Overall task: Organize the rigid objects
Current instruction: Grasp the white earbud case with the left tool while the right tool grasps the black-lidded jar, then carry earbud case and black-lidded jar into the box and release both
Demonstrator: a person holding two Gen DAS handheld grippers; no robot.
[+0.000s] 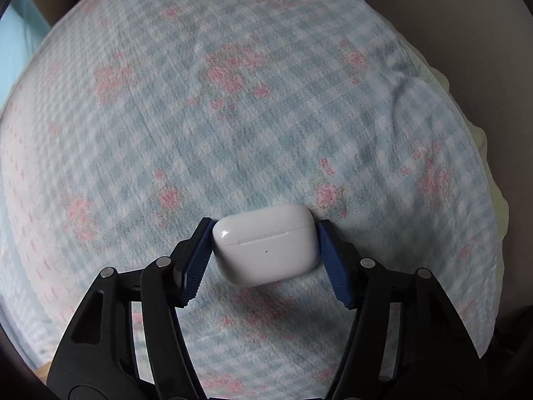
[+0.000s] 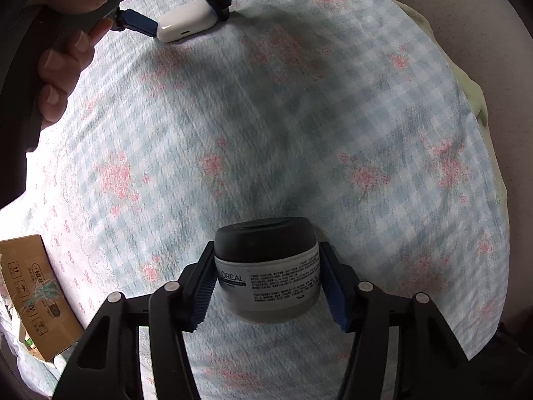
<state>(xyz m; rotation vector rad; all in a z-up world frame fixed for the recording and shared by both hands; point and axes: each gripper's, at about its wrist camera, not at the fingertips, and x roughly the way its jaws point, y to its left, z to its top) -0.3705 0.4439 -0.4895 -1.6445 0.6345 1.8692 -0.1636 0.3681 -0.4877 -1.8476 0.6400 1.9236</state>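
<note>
In the left wrist view my left gripper (image 1: 266, 230) is shut on a white earbud case (image 1: 266, 243), held just above the blue checked floral bedsheet (image 1: 233, 116). In the right wrist view my right gripper (image 2: 266, 253) is shut on a grey L'Oreal jar with a black lid (image 2: 266, 273), held over the same sheet (image 2: 266, 116). The left gripper (image 2: 186, 13) with the earbud case (image 2: 186, 21) also shows at the top left of the right wrist view, with the person's hand (image 2: 66, 60) on its handle.
A brown cardboard box (image 2: 36, 293) lies at the left edge of the bed in the right wrist view. A pale yellow-green cloth (image 2: 473, 93) edges the sheet on the right; it also shows in the left wrist view (image 1: 479, 140).
</note>
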